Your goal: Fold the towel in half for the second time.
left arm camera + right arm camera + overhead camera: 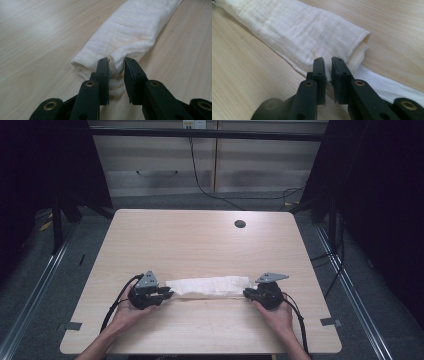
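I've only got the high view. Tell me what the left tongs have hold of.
Observer: The left tongs pinch a fold at the end of the white cloth; fabric sits between the jaws.
Operator: Report the right side.
Observer: The right tongs are nearly closed on the lower edge near the other end of the cloth.
Operator: Describe that end.
Observer: It is folded over in layers, with a thin layer lying flat on the table under the roll.

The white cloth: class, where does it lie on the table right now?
In the high view the folded white cloth lies across the near half of the table, stretched between the left gripper and right gripper, one at each end.
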`<act>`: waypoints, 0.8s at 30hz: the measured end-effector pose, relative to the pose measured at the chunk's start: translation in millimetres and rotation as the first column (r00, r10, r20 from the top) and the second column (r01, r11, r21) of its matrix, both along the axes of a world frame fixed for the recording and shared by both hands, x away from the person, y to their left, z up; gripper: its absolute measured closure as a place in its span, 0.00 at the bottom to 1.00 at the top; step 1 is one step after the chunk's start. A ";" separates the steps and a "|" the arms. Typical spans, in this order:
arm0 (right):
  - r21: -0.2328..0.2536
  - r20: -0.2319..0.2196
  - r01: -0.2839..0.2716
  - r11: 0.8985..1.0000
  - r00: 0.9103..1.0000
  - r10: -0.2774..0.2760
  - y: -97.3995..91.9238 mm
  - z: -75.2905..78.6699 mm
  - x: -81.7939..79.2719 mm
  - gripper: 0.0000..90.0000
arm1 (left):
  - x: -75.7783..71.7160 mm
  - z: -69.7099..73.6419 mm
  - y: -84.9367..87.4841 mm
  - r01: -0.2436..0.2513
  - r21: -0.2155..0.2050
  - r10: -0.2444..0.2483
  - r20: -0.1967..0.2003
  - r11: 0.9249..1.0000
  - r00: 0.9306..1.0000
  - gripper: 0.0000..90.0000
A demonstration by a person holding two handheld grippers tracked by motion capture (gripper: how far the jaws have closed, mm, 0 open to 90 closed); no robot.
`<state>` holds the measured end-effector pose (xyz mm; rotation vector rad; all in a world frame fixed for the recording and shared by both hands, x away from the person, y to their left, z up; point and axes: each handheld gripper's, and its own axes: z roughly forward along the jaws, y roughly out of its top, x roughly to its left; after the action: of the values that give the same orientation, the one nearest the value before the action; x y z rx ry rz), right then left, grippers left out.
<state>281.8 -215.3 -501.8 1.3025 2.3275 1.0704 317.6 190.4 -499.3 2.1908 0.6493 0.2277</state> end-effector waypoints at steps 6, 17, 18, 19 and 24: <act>0.024 0.022 -0.022 0.999 1.000 0.021 -0.4 4.1 -4.9 0.74 | -8.6 5.7 9.3 0.013 -0.016 -0.013 0.003 1.000 1.000 0.76; 0.104 0.073 -0.005 0.995 0.997 -0.002 -9.4 21.0 -17.0 0.54 | -15.0 23.5 29.4 -0.038 -0.105 0.037 -0.007 0.994 0.999 0.56; 0.115 0.080 -0.004 0.993 0.997 -0.005 -10.7 22.9 -18.4 0.53 | -15.7 25.0 31.8 -0.052 -0.119 0.050 -0.019 0.991 0.999 0.53; 0.127 0.082 -0.005 0.992 0.997 -0.005 -11.8 25.1 -20.3 0.52 | -16.3 26.7 34.5 -0.064 -0.121 0.062 -0.019 0.991 0.998 0.51; 0.133 0.105 0.010 0.991 0.994 -0.024 -20.9 32.8 -30.3 0.48 | -20.7 32.8 48.8 -0.113 -0.153 0.110 -0.031 0.982 0.993 0.41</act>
<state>251.5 -236.2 -469.0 1.2753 2.1972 1.2749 297.0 239.2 -466.4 2.0133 0.7777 0.2037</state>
